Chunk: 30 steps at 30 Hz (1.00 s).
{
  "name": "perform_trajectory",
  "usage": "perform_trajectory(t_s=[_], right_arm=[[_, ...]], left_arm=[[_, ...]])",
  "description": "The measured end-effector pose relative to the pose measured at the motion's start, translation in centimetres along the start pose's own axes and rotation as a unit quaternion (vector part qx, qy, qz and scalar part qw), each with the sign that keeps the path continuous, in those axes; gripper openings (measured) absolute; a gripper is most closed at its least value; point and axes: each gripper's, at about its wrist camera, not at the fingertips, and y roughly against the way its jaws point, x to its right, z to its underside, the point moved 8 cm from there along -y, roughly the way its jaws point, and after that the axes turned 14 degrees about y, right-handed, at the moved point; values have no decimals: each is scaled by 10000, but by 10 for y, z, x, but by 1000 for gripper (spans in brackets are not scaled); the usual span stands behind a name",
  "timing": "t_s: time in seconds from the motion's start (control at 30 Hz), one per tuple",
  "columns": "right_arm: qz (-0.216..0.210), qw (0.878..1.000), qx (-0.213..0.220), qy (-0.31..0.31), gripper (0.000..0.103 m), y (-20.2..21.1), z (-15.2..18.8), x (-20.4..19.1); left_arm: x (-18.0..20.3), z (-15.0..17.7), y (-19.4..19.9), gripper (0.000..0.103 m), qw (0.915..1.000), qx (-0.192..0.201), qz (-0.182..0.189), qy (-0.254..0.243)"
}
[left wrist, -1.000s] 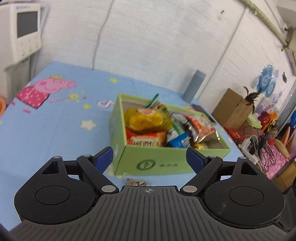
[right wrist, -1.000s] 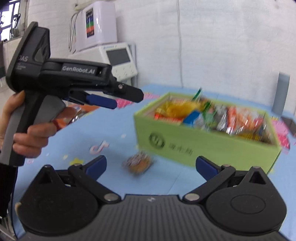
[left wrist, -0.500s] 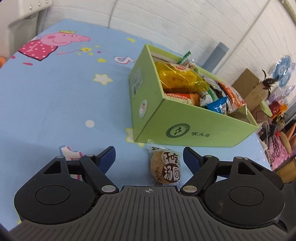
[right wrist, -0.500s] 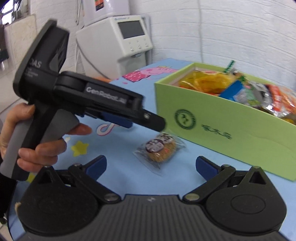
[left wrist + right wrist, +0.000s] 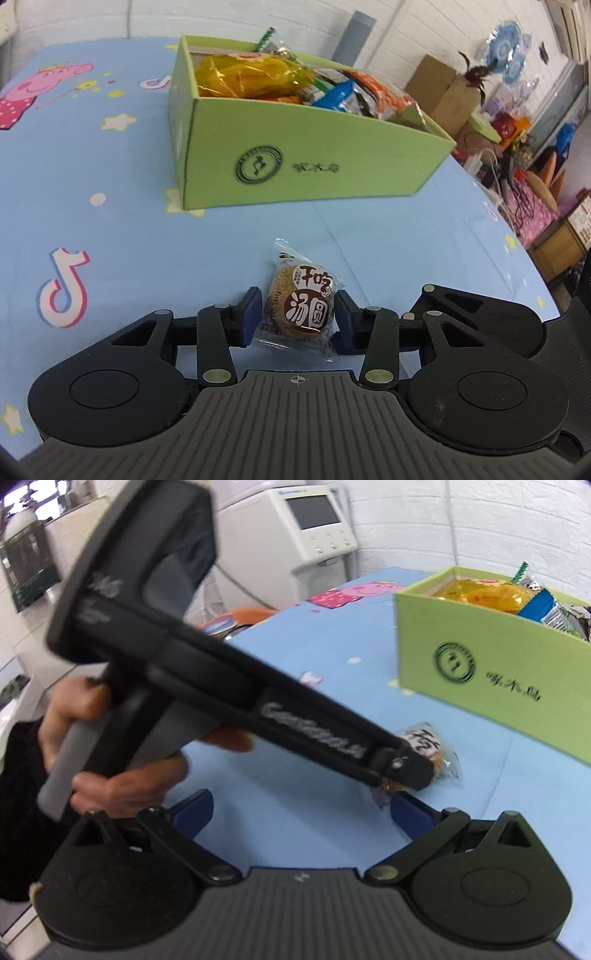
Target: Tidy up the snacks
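Snack box [image 5: 303, 173]: green carton on the blue cartoon-print tabletop [image 5: 110, 229], already crowded with wrapped snacks; open top, printed wall facing the grippers.
Left gripper [image 5: 297, 317]: pointed steeply down at the tabletop; its fingers [image 5: 249, 314] have just been closing and now stand narrow, one at each side of the wrapped sesame ball. The pads appear to meet the wrapper edges; I judge the grip made or all but made.
Right gripper [image 5: 301, 808]: fingers wide apart, nothing between them, held off to the side.
Wrapped sesame ball [image 5: 303, 306]: lying flat on the tabletop, well short of the box, directly between the left fingers; wrapper's long axis runs away from that gripper, toward the box.
Key relation: left hand [image 5: 110, 746] is at the packet; the coming move, in my judgement, is lift and carry forward over the near wall.
View difference: left wrist view shows both pads flanking the packet; right wrist view shows the hand on the handle, but the fingertip hides most of the packet [image 5: 436, 753].
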Motion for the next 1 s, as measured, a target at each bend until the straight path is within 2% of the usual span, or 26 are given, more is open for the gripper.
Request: perform_trajectory(t_s=[0.1,0.13,0.2,0.3,0.37,0.47,0.53,0.63,0.73,0.83,1.0], right_arm=[[88,9998,-5,189,102,19,6,-17],[148,9996,22,242,102,26,6,-19],[410,9985,96,349,102,34,2,-13],[741,9963,198,396,102,29,-7,12],[714,9968,187,306,102,15,-13,28],[599,9980,-72,192,102,-6,-10,40],[438,9989,-136,54,102,-6,-5,36],[244,9997,2,23,102,6,2,17],[440,9989,119,-51,102,17,3,14],[786,9969,34,16,102,18,1,22],[753,9971,-29,84,102,2,0,27]], left_arm=[[-1,7,16,28,9996,205,-159,62],[-4,6,27,34,9990,373,-192,168],[-11,3,46,45,9965,646,-183,496],[-25,5,66,47,9908,804,-130,1084],[-34,8,70,47,9883,797,-132,1294],[-46,12,70,48,9858,774,-235,1472],[-49,15,67,48,9857,719,-217,1511],[-45,20,55,48,9868,546,-75,1521],[-37,23,42,47,9888,402,-6,1440],[-32,22,39,48,9887,416,61,1439],[-27,21,33,47,9878,367,178,1502]])
